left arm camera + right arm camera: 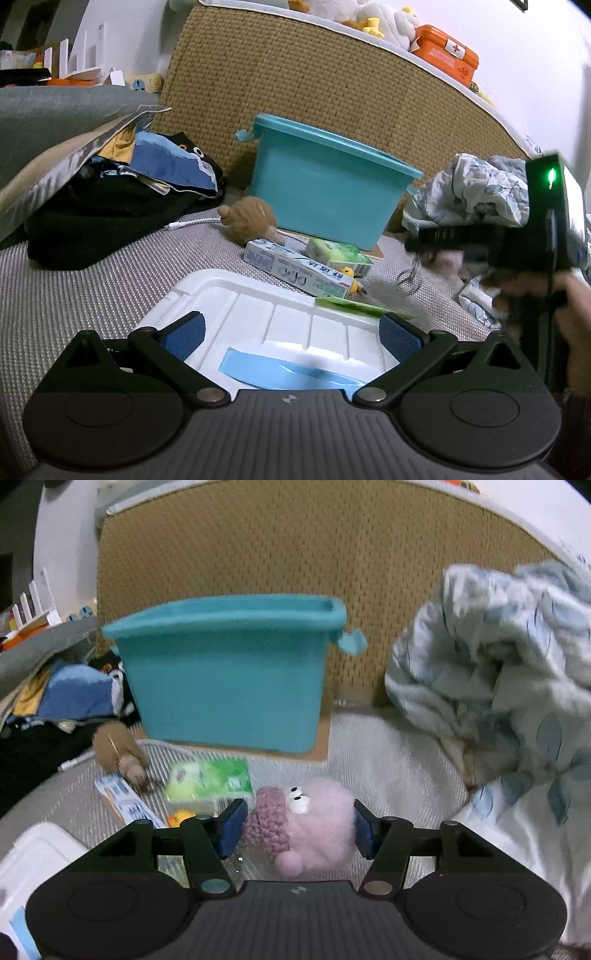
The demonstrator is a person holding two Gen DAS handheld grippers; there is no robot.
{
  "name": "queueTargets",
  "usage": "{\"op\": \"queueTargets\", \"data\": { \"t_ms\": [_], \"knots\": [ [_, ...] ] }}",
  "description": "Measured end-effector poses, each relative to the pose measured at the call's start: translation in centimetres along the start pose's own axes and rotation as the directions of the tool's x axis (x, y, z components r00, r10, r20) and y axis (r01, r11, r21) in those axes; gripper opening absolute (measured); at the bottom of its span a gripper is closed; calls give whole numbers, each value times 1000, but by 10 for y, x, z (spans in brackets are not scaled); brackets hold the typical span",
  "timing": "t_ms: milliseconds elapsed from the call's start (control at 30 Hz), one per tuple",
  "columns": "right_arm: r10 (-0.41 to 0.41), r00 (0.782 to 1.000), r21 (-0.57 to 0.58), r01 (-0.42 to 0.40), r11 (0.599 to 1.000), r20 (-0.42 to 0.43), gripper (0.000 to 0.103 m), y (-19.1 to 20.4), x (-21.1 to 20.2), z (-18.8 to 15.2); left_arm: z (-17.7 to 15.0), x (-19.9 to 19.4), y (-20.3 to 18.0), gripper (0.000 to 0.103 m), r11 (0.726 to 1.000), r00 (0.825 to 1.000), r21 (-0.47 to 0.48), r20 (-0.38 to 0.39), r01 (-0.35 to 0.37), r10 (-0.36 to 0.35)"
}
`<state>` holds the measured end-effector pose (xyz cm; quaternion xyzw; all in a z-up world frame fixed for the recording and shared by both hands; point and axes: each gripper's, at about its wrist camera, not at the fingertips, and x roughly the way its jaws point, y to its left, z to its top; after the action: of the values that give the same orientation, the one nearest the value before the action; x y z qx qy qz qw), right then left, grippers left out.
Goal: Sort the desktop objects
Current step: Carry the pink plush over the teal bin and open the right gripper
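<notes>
While the right gripper (299, 827) clamps its jaws on the pink plush (314, 827), the teal bin (229, 679) stands ahead, left jaws apart.

A teal bin (225, 672) stands squarely ahead against the woven headboard (258, 546), its open top unblocked, while a crumpled floral quilt (491, 672) walls off the right and a heap of dark clothes (110, 206) the left. Between bin and white lid (280, 314), a brown plush (251, 218), toothpaste box (295, 269) and green tissue pack (210, 779) crowd the mat. A strip of bare mat (388, 753) lies open between bin and quilt.
</notes>
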<state>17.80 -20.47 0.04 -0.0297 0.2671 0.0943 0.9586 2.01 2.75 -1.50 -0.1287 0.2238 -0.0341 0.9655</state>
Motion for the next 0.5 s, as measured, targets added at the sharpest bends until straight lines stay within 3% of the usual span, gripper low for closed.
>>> {"op": "queueTargets", "data": {
  "t_ms": [500],
  "knots": [
    [11,994,6,-11,1000,106,62,2,-5,94,2,6,2,103,1000,1000,-18,-19,-5,5]
  ]
}}
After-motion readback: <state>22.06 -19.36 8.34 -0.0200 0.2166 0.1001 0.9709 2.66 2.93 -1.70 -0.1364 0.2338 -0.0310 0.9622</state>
